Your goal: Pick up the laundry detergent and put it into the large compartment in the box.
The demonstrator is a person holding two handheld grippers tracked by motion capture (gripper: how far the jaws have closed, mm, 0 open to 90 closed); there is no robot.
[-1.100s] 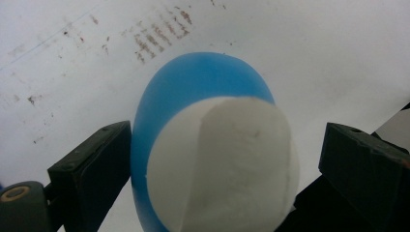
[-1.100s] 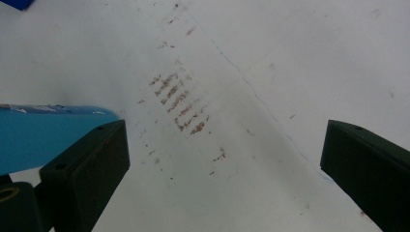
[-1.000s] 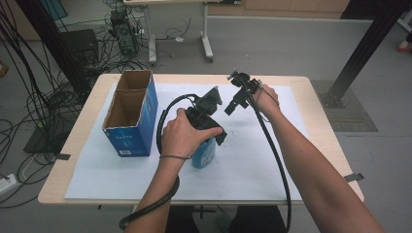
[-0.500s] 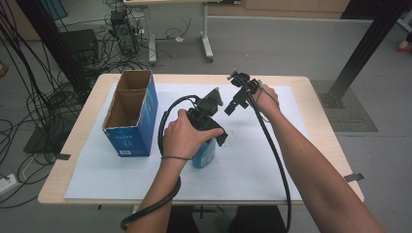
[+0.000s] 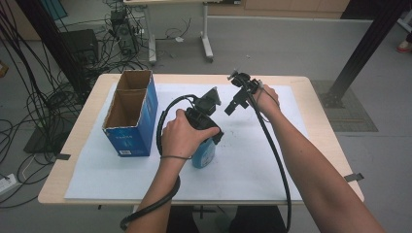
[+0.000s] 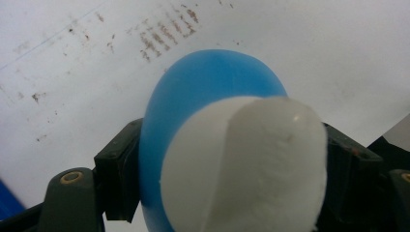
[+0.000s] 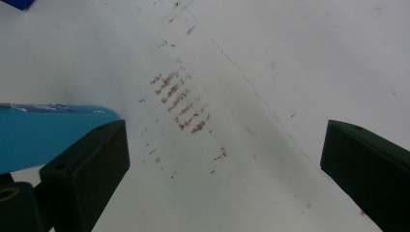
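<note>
A blue bottle [image 5: 203, 156] with a white cap [image 6: 251, 169] stands upright on the white sheet near the table's middle. My left gripper [image 5: 208, 141] reaches down over it from above. Its jaws have just been closing, and in the left gripper view both black pads [image 6: 118, 169] press on the bottle's [image 6: 208, 96] sides just under the cap. My right gripper [image 5: 232, 107] hovers over the sheet behind and to the right of the bottle. In the right gripper view [image 7: 222, 159] its jaws stand wide apart with only stained paper between them.
An open-topped blue cardboard box [image 5: 131, 116] stands at the table's left. A white sheet [image 5: 243, 165] covers most of the wooden table [image 5: 320, 126]. Black cables trail from both grippers toward the near edge. Stands and cables crowd the floor beyond the table.
</note>
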